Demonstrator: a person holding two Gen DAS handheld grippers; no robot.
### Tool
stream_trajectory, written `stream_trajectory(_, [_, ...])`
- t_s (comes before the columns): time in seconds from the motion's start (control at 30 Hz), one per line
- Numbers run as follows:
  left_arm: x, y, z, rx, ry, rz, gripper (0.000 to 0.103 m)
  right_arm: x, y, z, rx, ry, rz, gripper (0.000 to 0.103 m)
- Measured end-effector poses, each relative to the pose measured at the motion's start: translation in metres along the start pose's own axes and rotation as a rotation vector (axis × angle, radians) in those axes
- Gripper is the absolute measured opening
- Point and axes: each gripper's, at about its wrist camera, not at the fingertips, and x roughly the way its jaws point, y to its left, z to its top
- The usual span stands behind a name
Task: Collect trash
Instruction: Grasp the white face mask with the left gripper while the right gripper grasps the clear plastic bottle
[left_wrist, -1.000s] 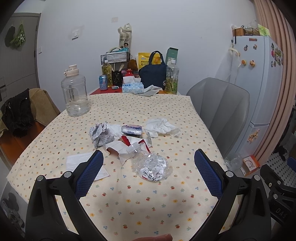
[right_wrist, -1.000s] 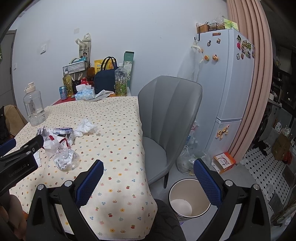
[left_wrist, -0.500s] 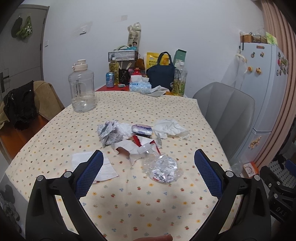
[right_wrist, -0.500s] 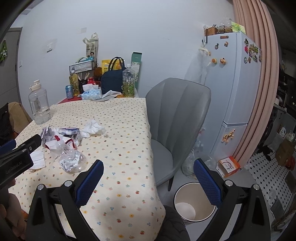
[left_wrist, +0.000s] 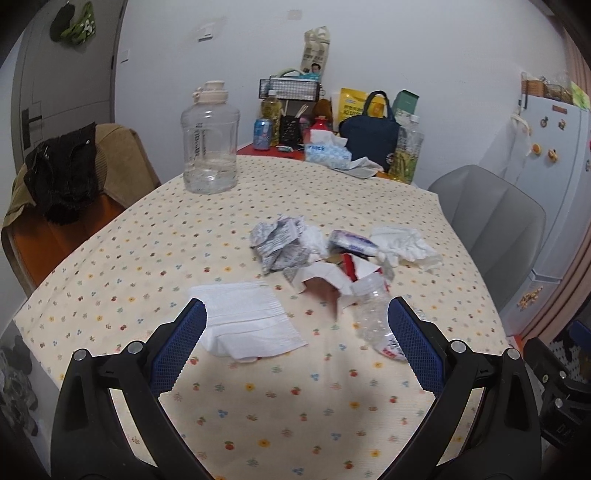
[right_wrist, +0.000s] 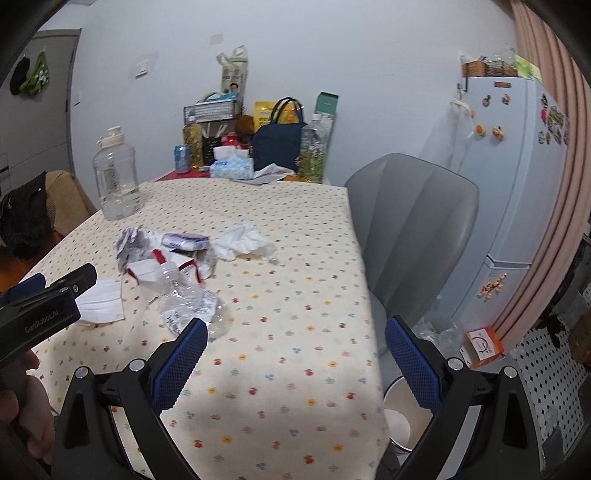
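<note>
The tabletop (left_wrist: 110, 266) under a flower-dotted cream cloth fills mid-frame. Both tools, left tool (left_wrist: 295, 341) and right tool (right_wrist: 293, 354), hang spread wide, holding nothing. A flat white paper napkin (left_wrist: 243, 319) lies lower centre, beside the crushed clear plastic bottle (left_wrist: 373, 317) (label blurred), with crumpled printed paper (left_wrist: 280, 243) just above.

The table (left_wrist: 147, 266) wears a cream cloth dotted with small coloured flowers. On it lie a white napkin (left_wrist: 243, 321), a grey-printed crumpled paper (left_wrist: 280, 243), a red-and-white carton (left_wrist: 343, 273) and a clear crushed bottle (left_wrist: 373, 317). Both tools have black arms with blue pads (left_wrist: 181, 343). The chair (right_wrist: 413, 229) is grey.
</note>
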Motion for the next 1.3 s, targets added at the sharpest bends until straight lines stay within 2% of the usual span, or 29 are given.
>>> stream_trajectory(0.3, [0.025, 0.027, -0.007, -0.036, 0.056, 0.056, 0.098, 0.036, 0.035, -0.005, -0.046, 0.084, 0.114, 0.086])
stream_trajectory(0.5, [0.047, 0.044, -0.012, -0.062, 0.12, 0.106, 0.098, 0.06, 0.055, -0.002, -0.062, 0.131, 0.155, 0.095])
stream_trajectory(0.77, [0.075, 0.044, -0.017, -0.067, 0.235, 0.142, 0.097, 0.091, 0.067, -0.003, -0.057, 0.211, 0.191, 0.095])
stream_trajectory(0.83, [0.083, 0.043, -0.018, -0.066, 0.279, 0.15, 0.093, 0.096, 0.07, -0.002, -0.058, 0.22, 0.195, 0.095])
stream_trajectory(0.93, [0.087, 0.039, -0.017, -0.04, 0.296, 0.185, 0.089, 0.102, 0.075, -0.001, -0.067, 0.227, 0.199, 0.095])
stream_trajectory(1.03, [0.087, 0.035, -0.016, -0.027, 0.294, 0.197, 0.078, 0.11, 0.08, 0.001, -0.074, 0.237, 0.196, 0.095])
stream_trajectory(1.1, [0.085, 0.034, -0.014, -0.027, 0.288, 0.197, 0.06, 0.115, 0.081, 0.001, -0.071, 0.245, 0.198, 0.095])
stream_trajectory(1.13, [0.086, 0.034, -0.012, -0.028, 0.284, 0.193, 0.056, 0.118, 0.081, 0.001, -0.07, 0.251, 0.198, 0.095])
stream_trajectory(1.2, [0.086, 0.032, -0.011, -0.026, 0.272, 0.183, 0.036, 0.123, 0.082, 0.002, -0.069, 0.262, 0.202, 0.095])
stream_trajectory(1.23, [0.086, 0.032, -0.011, -0.027, 0.266, 0.176, 0.031, 0.124, 0.082, 0.002, -0.069, 0.265, 0.203, 0.095])
stream_trajectory(1.3, [0.086, 0.032, -0.01, -0.048, 0.261, 0.141, 0.015, 0.126, 0.083, 0.003, -0.071, 0.267, 0.205, 0.095])
